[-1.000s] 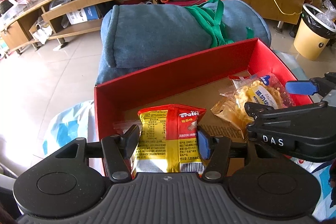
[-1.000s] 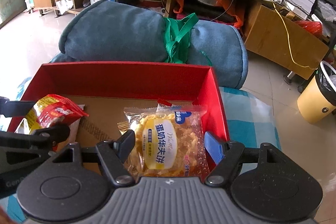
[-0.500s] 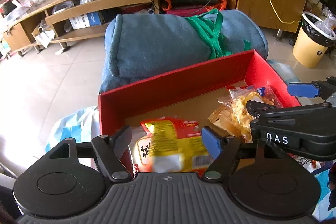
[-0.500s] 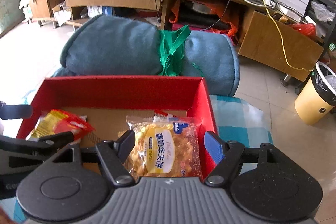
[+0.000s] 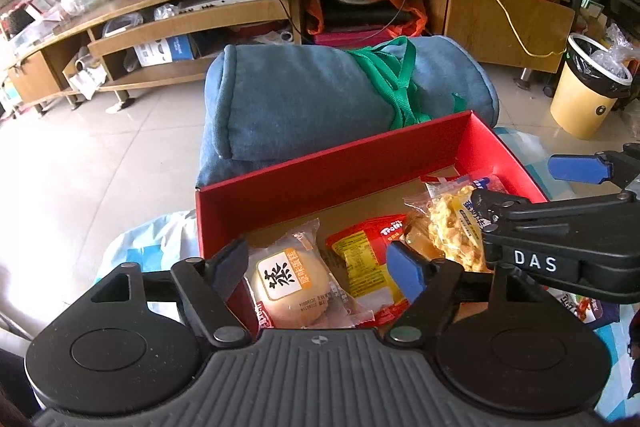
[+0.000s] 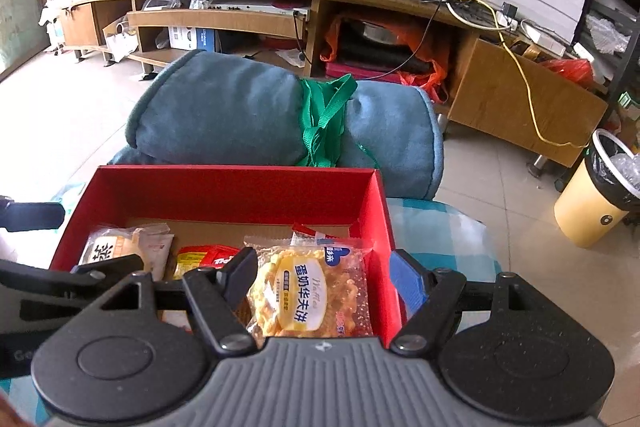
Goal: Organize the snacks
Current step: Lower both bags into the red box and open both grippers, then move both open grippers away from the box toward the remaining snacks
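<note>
Both grippers spread wide over the red box, nothing held.

Best lift each straight up so no finger snags a wrapper or the wall. The box (image 6: 200,193) is red card with a brown floor; it holds three snacks along its near edge: a clear waffle bag (image 6: 308,293) at the right wall, a red-yellow packet (image 5: 370,263) mid-edge, a pale bun (image 5: 292,279) at the left corner. The left gripper (image 5: 320,267) and right gripper (image 6: 324,283) hang open above them.

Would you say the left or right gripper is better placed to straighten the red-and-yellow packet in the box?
Probably left: the left gripper hangs open over the red-and-yellow packet, while the right gripper frames the waffle packet.
</note>
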`<state>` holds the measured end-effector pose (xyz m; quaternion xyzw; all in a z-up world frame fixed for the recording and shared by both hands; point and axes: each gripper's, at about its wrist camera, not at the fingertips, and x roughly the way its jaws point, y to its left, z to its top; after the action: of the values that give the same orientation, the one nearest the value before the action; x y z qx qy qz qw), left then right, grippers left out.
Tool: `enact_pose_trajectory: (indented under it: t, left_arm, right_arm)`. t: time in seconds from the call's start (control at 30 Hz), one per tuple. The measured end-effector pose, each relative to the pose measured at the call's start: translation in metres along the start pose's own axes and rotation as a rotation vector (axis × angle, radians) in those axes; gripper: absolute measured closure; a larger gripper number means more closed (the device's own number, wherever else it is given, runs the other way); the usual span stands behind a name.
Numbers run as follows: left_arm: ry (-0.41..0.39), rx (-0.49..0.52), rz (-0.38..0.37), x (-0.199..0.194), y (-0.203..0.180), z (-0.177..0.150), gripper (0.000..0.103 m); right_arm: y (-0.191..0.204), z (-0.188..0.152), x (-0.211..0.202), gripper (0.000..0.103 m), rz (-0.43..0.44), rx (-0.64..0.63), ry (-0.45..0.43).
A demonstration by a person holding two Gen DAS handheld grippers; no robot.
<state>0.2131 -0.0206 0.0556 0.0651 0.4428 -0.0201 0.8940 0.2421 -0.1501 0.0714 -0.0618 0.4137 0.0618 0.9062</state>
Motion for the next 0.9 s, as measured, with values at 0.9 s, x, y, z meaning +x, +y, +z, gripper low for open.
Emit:
enact_pose_trajectory:
  t: [0.9]
  left_arm:
    - [-0.013, 0.058, -0.027, -0.036, -0.01, -0.031, 0.016]
  right_arm:
    - [-0.001, -0.029, -0.048, 0.031, 0.03, -0.032, 0.002]
